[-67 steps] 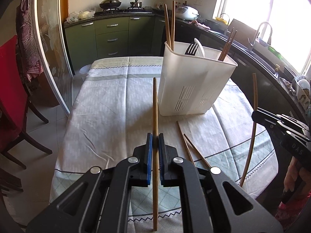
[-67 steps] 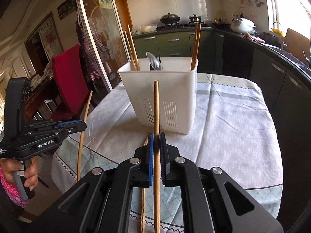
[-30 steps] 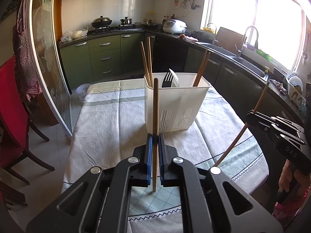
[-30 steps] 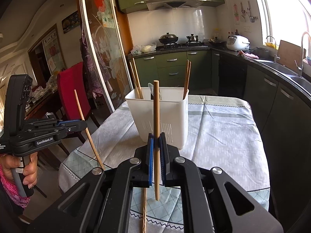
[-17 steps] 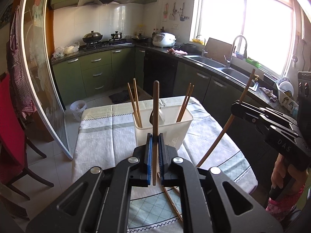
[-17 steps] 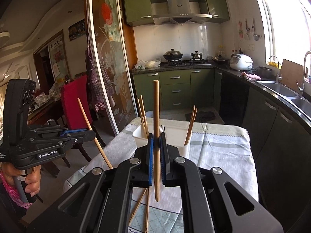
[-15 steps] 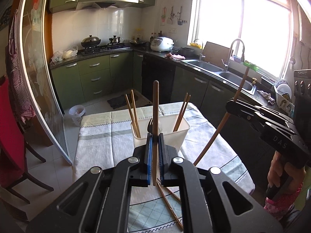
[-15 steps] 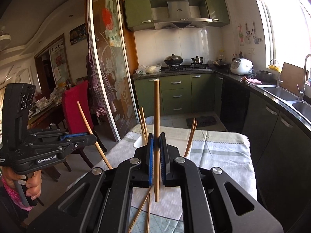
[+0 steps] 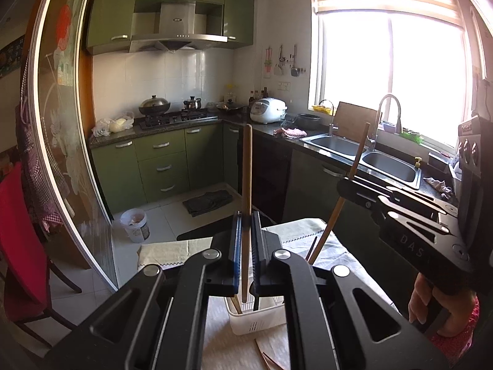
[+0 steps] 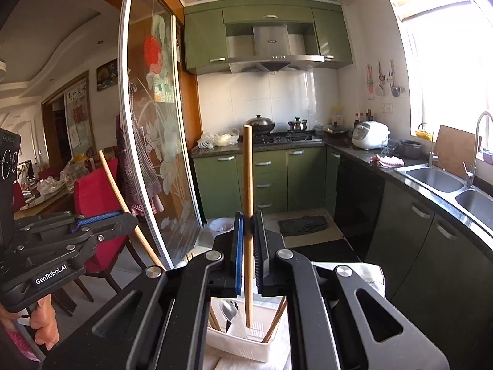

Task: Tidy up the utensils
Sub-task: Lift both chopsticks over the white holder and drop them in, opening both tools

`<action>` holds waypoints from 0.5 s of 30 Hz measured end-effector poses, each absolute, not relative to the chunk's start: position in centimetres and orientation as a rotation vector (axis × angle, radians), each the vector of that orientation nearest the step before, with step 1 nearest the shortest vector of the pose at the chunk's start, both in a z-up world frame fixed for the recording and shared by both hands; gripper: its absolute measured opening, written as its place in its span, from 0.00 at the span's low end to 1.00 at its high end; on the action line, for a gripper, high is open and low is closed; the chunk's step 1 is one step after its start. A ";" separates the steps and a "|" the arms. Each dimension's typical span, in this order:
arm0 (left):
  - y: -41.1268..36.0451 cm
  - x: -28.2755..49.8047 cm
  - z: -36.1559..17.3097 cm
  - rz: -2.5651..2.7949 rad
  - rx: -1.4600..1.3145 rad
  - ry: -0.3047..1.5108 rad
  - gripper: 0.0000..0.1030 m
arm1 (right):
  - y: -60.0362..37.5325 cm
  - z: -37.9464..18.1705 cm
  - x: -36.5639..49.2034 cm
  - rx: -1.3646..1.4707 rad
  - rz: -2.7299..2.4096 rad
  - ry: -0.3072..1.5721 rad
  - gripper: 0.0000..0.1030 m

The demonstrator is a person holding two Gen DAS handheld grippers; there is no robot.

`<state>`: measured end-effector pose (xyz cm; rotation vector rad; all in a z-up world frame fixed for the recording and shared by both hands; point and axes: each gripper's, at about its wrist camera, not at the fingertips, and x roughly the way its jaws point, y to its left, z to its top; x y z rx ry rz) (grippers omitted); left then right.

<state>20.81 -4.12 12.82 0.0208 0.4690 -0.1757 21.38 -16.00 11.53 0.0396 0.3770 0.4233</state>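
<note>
My left gripper (image 9: pixel 245 246) is shut on a wooden chopstick (image 9: pixel 246 185), held upright high over the table. Its lower tip hangs just above the white utensil holder (image 9: pixel 255 319), seen low between the arms. My right gripper (image 10: pixel 248 246) is shut on another wooden chopstick (image 10: pixel 248 185), also upright, its tip over the same white holder (image 10: pixel 243 343). That holder has a spoon (image 10: pixel 229 311) and chopsticks (image 10: pixel 277 314) standing in it. The right gripper also shows in the left wrist view (image 9: pixel 351 185), and the left gripper in the right wrist view (image 10: pixel 123 219).
The table with its pale cloth (image 9: pixel 163 251) lies far below. Loose chopsticks (image 9: pixel 268 357) lie on it near the holder. A red chair (image 9: pixel 18 231) and a glass sliding door (image 9: pixel 61 154) stand left. Green cabinets (image 9: pixel 160 166) and a sink counter (image 9: pixel 385 160) ring the room.
Both grippers have risen well above the table with their chopsticks. The holder now sits low under the arms, and the chopstick tips hang over its opening.
</note>
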 end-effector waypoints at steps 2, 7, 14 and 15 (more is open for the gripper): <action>-4.1 22.4 11.2 -0.172 0.007 0.517 0.06 | -15.6 9.5 22.6 0.030 0.419 0.425 0.07; -4.2 24.9 7.5 -0.180 -0.001 0.641 0.06 | -14.7 5.2 24.5 0.013 0.418 0.520 0.07; -4.0 24.7 5.0 -0.178 0.015 0.719 0.06 | -14.8 3.4 23.9 0.004 0.423 0.548 0.18; -3.6 24.5 4.9 -0.178 0.016 0.722 0.07 | -15.0 3.7 23.5 0.008 0.424 0.540 0.18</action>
